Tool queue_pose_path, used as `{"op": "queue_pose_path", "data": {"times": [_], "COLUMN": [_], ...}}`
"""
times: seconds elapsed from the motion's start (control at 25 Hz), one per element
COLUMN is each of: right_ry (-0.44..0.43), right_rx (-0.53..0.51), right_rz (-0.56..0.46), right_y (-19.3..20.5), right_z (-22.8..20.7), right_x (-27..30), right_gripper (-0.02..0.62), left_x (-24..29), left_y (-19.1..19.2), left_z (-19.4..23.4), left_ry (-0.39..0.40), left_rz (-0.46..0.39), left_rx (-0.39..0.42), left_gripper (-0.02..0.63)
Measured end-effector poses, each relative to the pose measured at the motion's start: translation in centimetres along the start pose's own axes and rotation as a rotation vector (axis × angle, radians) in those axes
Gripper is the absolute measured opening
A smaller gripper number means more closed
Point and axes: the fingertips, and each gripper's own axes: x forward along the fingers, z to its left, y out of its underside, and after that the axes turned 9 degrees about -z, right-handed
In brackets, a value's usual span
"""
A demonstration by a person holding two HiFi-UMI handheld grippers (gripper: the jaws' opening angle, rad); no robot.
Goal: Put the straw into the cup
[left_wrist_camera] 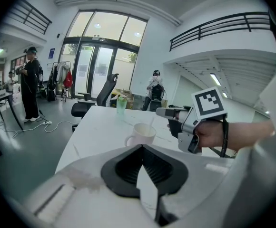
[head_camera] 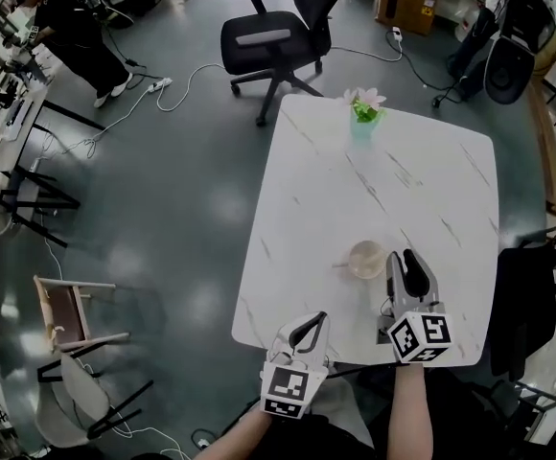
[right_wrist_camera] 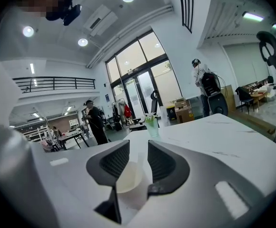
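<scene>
A white cup (head_camera: 365,259) stood on the marble tabletop (head_camera: 383,180), towards the near edge and a little right of its middle, with its handle pointing left. The right gripper (head_camera: 402,255) hung just beside the cup on its right, with its marker cube on the near side.

In the right gripper view the jaws stood a little apart. A pale straw (right_wrist_camera: 140,161) rose upright between them, with a sliver of gap on each side, so the pads did not seem to press on it. The straw's lower end dropped towards the cup's open mouth, directly below the jaws. How far inside it reached could not be told.

The left gripper (head_camera: 312,326) hung at the near edge of the tabletop, to the left of the cup and apart from it. Its jaws were closed tip to tip and held nothing. The left gripper view looked past them at the cup and the right gripper beyond.

A green vase of pink flowers (head_camera: 364,118) stood at the far edge of the tabletop, well apart from the cup. A black office chair (head_camera: 268,36) stood on the floor beyond that edge. A person in black (head_camera: 72,32) stood far off to the left.
</scene>
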Motion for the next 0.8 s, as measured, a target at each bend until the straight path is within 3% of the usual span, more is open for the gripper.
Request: {"op": "queue_pose_path", "data": {"times": [0.2, 0.36, 0.8], "right_ry": [0.015, 0.008, -0.074], "right_rx": [0.005, 0.017, -0.021], "right_rz": [-0.011, -0.03, -0.088], "right_y": [-1.1, -2.4, -6.9], "right_z": [0.1, 1.2, 6.4], "right_x": [-3.4, -6.3, -11.9], "right_gripper": [0.116, 0.054, 0.002], "left_x": [-0.7, -1.3, -3.7], "left_y": [-2.0, -3.4, -8.6], "left_z": [-1.1, -2.1, -4.5], "left_ry": [0.008, 0.012, 0.019], "left_rz": [-0.054, -0.087, -0.223], "left_rx": [0.016, 0.027, 0.076], "left_gripper": [0.002, 0.002, 0.002]}}
